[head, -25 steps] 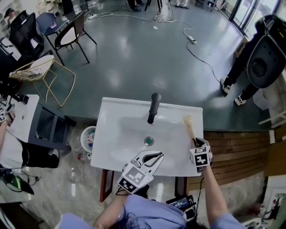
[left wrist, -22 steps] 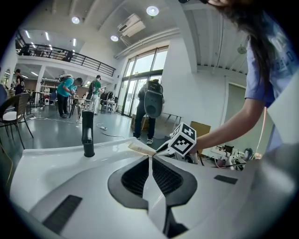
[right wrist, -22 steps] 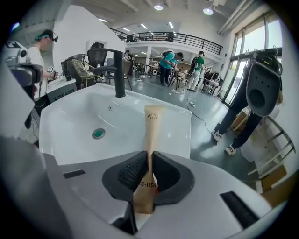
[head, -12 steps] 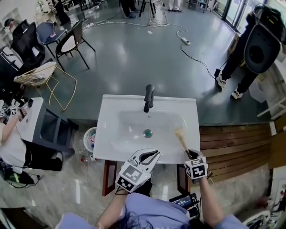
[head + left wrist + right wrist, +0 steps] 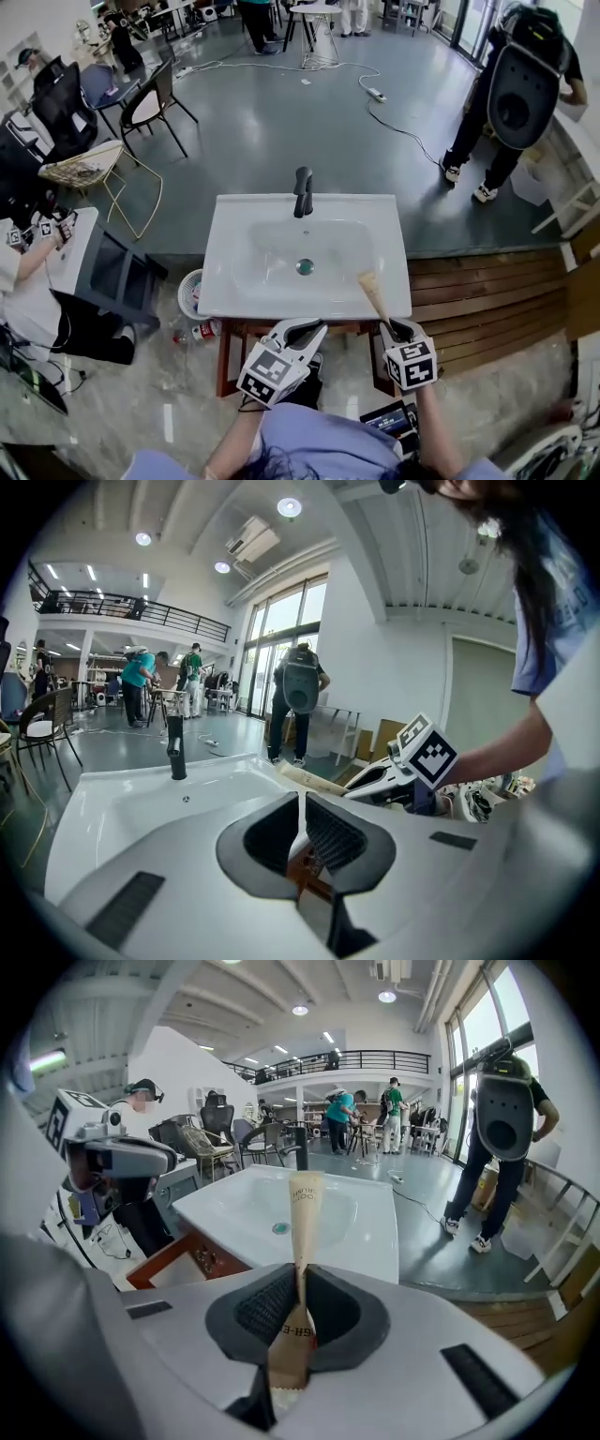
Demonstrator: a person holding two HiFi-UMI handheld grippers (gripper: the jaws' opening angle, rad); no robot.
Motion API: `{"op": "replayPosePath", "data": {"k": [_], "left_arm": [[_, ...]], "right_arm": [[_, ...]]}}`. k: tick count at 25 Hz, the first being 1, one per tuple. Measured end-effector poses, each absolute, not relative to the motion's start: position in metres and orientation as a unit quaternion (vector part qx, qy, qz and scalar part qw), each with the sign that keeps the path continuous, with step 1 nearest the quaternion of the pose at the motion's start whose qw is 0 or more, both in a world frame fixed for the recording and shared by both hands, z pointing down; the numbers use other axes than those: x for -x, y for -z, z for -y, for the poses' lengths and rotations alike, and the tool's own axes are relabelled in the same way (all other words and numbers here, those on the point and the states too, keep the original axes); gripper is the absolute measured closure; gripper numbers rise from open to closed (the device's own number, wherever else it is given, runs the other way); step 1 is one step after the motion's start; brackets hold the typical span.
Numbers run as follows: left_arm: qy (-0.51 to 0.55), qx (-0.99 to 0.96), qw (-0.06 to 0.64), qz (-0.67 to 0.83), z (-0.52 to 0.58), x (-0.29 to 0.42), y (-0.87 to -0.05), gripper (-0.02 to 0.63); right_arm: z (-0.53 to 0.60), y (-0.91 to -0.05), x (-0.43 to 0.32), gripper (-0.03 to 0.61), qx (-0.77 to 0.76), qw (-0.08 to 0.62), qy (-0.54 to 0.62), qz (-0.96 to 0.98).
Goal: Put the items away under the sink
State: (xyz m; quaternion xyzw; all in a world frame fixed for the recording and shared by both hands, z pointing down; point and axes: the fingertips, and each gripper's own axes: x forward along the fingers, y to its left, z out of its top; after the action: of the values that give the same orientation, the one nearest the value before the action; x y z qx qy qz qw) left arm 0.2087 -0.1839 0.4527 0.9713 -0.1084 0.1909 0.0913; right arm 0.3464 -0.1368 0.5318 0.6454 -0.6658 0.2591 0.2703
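A long tan paper packet (image 5: 372, 291) is pinched at its near end by my right gripper (image 5: 397, 330), which is shut on it. The packet juts over the front right corner of the white sink (image 5: 244, 291). In the right gripper view the packet (image 5: 305, 1208) stands upright between the pads, with my right gripper (image 5: 300, 1283) in front of the basin. My left gripper (image 5: 302, 329) hovers at the sink's front edge, jaws shut and nothing in them. The left gripper view has my left gripper (image 5: 302, 808) aimed across the basin at the black faucet (image 5: 175, 759).
A wooden frame (image 5: 246, 327) carries the sink, and an open wooden compartment (image 5: 202, 1260) shows below its front. A small bin (image 5: 187, 291) and a bottle (image 5: 203, 330) lie on the floor at the left. A slatted wooden platform (image 5: 478, 291) lies at the right. A person (image 5: 511, 84) stands far right.
Both grippers have drawn back from over the basin to its front edge. The right one carried the packet off the sink's right rim toward me.
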Motion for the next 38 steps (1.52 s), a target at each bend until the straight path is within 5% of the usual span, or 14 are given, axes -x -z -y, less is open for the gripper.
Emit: {"op": "replayPosePath", "data": {"k": [38], "left_arm": [[-0.244, -0.970, -0.006, 0.007, -0.073, -0.169, -0.453, 0.595]], "right_arm": [[-0.091, -0.515, -0.209, 0.532, -0.607, 0.207, -0.272, 0.717]]}}
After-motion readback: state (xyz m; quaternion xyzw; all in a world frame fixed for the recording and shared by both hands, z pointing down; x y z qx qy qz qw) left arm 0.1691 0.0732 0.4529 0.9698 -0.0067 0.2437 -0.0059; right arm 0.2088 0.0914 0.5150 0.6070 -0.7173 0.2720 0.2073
